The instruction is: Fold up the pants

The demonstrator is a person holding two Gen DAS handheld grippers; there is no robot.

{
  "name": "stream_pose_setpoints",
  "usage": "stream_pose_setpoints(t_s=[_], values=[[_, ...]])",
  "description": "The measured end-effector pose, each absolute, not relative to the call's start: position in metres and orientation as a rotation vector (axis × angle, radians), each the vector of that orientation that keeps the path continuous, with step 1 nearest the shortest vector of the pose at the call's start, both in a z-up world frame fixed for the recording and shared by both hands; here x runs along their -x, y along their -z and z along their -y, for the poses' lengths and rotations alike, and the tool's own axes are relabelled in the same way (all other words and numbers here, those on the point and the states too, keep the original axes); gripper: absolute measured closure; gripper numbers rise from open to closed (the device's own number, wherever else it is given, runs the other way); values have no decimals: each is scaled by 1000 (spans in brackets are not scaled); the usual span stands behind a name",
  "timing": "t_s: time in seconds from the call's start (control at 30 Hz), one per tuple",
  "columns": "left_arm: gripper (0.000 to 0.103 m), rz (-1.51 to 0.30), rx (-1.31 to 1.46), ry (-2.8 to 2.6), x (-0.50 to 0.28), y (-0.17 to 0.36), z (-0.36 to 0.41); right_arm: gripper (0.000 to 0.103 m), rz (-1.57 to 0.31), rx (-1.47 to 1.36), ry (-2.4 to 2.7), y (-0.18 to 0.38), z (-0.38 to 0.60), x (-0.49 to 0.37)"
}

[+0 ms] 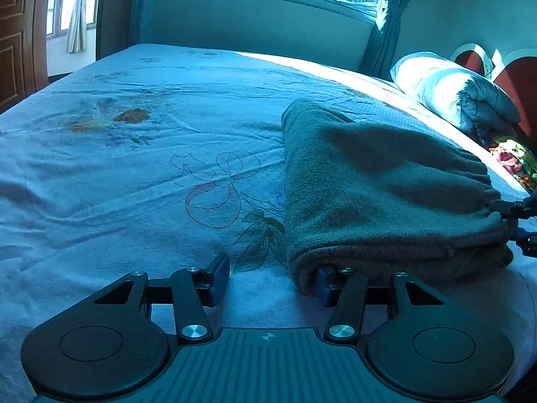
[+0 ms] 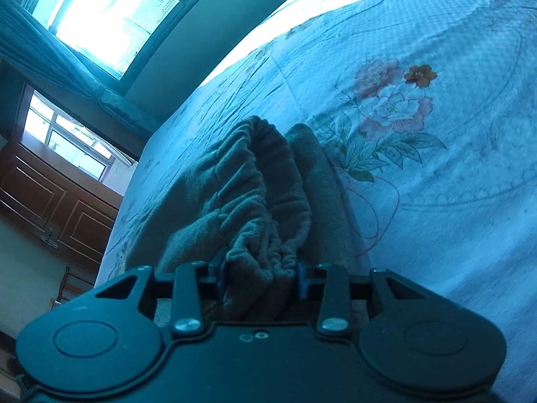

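The folded grey pants [image 1: 379,184] lie on the bed [image 1: 134,168] toward its pillow [image 1: 449,87] edge. Only the right wrist view shows the right gripper [image 2: 261,275] clamping the gathered waistband [image 2: 268,181]. The left gripper [image 1: 272,278] stands apart, one finger [image 1: 324,283] tucked under the fold.

We see the pants [image 1: 376,181] in a plain grey-green fleece, and the bedsheet [image 1: 134,174] in pale blue with printed pink, lilac and orange flowers, green leaves and a pink ribbon bow; the grippers' frames are black with blue pads [image 2: 303,277] and silver screw heads. Beyond the bed we note a white-and-grey bundled quilt [image 1: 449,90], a red headboard [image 1: 518,77] edged in white, pale curtains [image 1: 79,6] and a brown panelled door [image 2: 57,201].
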State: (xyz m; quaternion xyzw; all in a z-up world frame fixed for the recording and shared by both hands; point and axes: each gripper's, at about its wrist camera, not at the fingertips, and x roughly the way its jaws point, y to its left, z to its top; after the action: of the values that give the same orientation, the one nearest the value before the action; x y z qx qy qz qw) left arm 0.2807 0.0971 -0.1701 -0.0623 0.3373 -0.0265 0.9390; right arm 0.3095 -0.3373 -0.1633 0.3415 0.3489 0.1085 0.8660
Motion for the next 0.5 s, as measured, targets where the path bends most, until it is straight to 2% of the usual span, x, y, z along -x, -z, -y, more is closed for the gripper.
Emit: stream_pose_setpoints(t_s=[0.1, 0.2, 0.33, 0.5], values=[[47, -681, 95, 44, -264, 152, -107, 72, -639, -614, -162, 135, 349, -296], [47, -586, 91, 10, -263, 121, -115, 69, -572, -593, -190, 110, 357, -305], [43, -513, 111, 50, -318, 92, -94, 52, -602, -574, -322, 99, 329, -349], [41, -561, 76, 32, -393, 104, -58, 52, -719, -592, -448, 117, 289, -403]])
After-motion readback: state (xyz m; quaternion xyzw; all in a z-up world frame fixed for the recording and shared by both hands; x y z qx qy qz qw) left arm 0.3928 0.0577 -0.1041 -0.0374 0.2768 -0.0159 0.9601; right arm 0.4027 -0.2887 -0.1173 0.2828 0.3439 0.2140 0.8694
